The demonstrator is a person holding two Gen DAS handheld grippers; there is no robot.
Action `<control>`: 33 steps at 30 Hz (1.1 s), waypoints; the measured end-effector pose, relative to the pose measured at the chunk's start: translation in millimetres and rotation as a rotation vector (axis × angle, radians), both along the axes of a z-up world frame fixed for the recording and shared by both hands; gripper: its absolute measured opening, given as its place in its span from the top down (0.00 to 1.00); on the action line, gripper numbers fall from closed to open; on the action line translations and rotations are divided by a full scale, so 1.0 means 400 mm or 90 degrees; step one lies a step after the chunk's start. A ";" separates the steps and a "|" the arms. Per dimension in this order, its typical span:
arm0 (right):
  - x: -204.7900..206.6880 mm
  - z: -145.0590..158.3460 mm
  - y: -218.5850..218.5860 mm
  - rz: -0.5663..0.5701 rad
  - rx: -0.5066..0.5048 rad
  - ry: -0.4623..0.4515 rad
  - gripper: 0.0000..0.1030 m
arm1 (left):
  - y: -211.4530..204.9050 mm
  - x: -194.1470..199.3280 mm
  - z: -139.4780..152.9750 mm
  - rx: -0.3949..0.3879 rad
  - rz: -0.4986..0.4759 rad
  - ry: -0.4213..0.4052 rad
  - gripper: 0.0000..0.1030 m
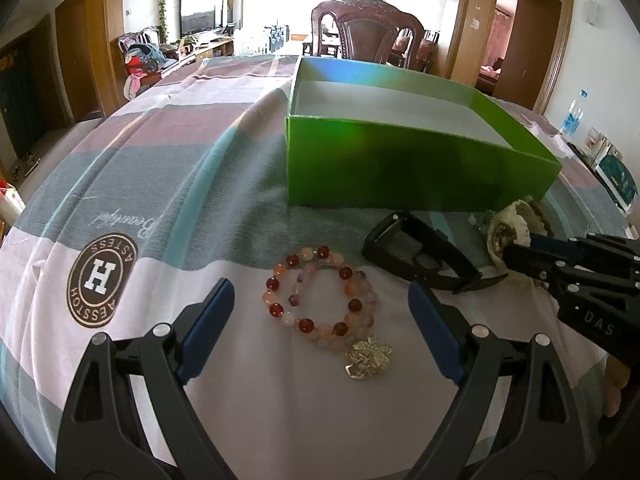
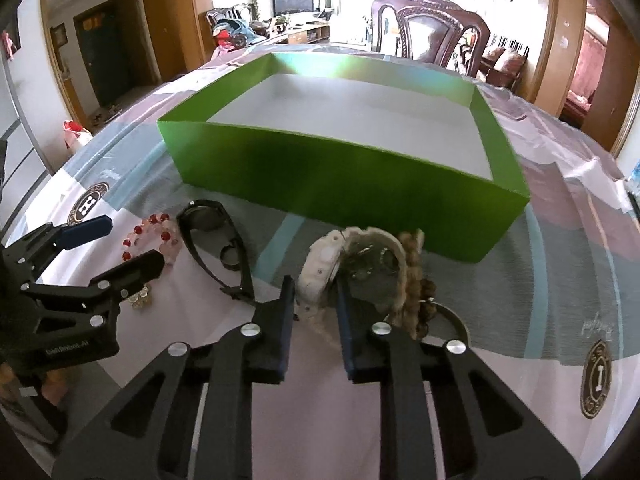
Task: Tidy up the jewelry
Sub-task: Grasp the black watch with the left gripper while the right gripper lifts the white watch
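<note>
Two tongs engaged: right tongs (image 2: pixel 314 300) were narrowed on white watch (image 2: pixel 320 268), brown bead strand (image 2: pixel 412 280) touching it, could snag. Left tongs (image 1: pixel 320 316) spread wide around beaded bracelet (image 1: pixel 320 296). Green box (image 2: pixel 340 184) sat just beyond.

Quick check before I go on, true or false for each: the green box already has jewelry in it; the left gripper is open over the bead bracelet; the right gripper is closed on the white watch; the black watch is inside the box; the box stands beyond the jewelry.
1. The green box already holds jewelry. False: its visible floor is bare.
2. The left gripper is open with the bead bracelet between its fingers. True.
3. The right gripper has its fingers on either side of the white watch. True.
4. The black watch lies inside the box. False: it lies on the cloth in front of the box, beside the bracelet.
5. The box stands beyond the jewelry. True.
</note>
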State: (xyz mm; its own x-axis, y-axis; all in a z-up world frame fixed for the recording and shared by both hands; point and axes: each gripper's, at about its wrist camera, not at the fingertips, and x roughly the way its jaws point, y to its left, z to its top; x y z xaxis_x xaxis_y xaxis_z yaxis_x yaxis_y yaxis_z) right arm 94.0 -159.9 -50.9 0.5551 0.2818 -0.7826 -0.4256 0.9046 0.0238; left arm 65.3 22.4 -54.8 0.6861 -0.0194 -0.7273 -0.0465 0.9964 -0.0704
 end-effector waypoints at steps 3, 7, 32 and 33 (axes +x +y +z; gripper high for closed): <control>-0.001 0.012 -0.009 -0.007 0.008 -0.004 0.81 | -0.006 -0.009 0.022 -0.002 -0.012 0.002 0.15; 0.007 0.017 -0.023 -0.023 0.019 0.003 0.81 | -0.022 0.011 0.058 -0.003 -0.066 0.028 0.15; 0.021 -0.006 -0.038 -0.032 0.034 0.037 0.80 | -0.089 0.197 -0.023 0.038 -0.180 0.133 0.88; 0.021 -0.007 -0.036 -0.034 0.034 0.037 0.81 | -0.090 0.193 -0.020 0.037 -0.180 0.130 0.89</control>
State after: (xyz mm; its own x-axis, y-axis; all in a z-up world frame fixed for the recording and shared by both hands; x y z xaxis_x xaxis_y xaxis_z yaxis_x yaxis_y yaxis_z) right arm 102.5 -174.5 -53.6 0.5249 0.2956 -0.7982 -0.3729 0.9228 0.0965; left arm 142.4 -13.6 -62.9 0.5002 -0.1423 -0.8541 0.2245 0.9740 -0.0308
